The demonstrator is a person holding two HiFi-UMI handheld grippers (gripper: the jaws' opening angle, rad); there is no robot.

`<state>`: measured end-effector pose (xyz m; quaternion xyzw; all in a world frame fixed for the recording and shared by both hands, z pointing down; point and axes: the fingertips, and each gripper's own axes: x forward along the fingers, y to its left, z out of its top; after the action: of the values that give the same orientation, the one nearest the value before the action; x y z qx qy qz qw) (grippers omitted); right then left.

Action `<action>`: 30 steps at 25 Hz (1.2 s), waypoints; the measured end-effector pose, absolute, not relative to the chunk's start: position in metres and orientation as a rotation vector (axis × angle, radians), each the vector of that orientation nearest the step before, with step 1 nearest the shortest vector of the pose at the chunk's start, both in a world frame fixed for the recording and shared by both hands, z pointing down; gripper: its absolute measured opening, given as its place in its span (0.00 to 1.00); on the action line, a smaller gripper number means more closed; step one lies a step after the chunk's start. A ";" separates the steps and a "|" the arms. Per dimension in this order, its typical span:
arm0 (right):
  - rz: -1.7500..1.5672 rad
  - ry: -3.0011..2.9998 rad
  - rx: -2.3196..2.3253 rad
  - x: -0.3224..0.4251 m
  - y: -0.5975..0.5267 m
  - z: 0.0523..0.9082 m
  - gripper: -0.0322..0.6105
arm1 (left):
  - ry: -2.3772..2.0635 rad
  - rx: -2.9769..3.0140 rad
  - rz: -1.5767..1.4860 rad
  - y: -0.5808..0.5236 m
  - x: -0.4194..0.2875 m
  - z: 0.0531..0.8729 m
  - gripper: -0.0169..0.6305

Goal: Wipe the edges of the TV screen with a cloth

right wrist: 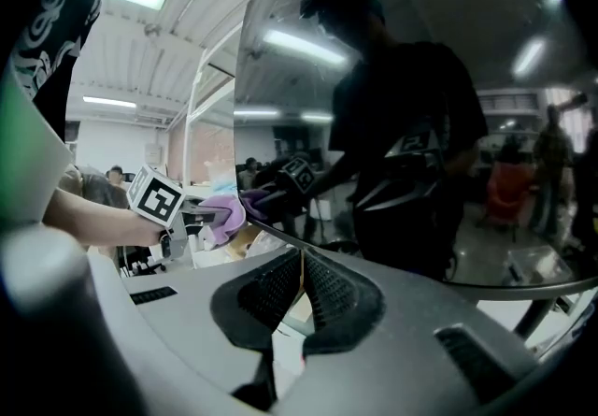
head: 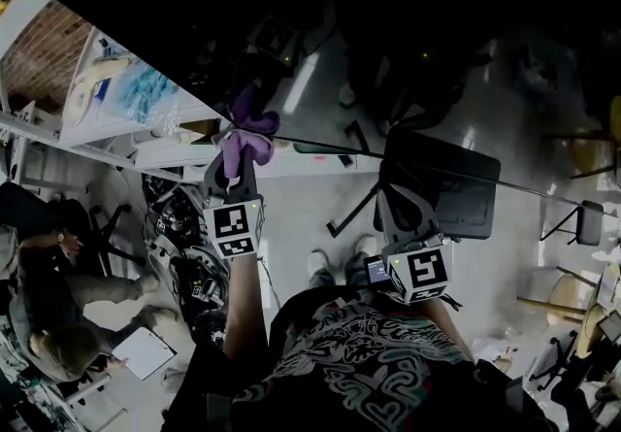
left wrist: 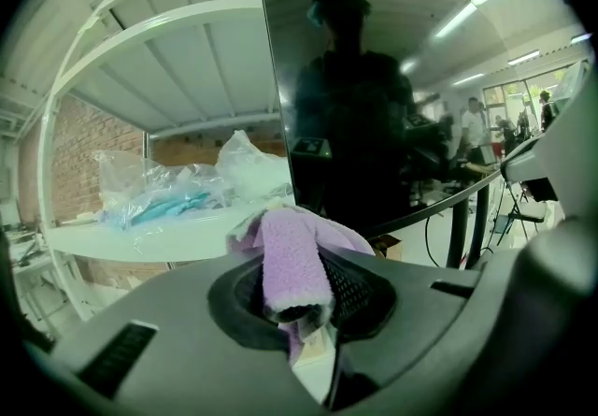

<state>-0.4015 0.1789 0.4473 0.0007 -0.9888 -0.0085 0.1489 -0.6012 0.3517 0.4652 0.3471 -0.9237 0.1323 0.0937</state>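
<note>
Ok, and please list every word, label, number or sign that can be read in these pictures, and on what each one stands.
No text can be read here.
Marker cubes: square black-and-white codes only, no words.
Shirt print: ornamental shapes, nothing readable.
Sleeve print: pale letters, cut off and too bent to read.

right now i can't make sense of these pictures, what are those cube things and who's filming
No robot: a person holds a two-jaw gripper in each hand; the marker cubes belong to them. One camera sits on the person's head, one rides on each gripper. The left gripper is clamped on a purple cloth at the edge of the dark TV screen, which mirrors the person. The right gripper is shut and empty, close to that screen.
</note>
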 end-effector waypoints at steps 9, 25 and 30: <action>-0.021 -2.850 0.020 -0.404 0.183 0.445 0.11 | -2.747 1.066 0.406 0.345 -0.609 0.465 0.13; -0.020 -2.860 0.039 -0.405 0.186 0.440 0.11 | -2.714 1.135 0.425 0.335 -0.599 0.461 0.13; -0.005 -2.866 0.062 -0.407 0.188 0.439 0.11 | -2.693 1.197 0.495 0.326 -0.593 0.460 0.13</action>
<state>-0.4071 0.1878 0.4393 0.0213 -0.9903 -0.0016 0.1370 -0.5928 0.3257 0.4601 0.3994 -0.8985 0.1651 0.0766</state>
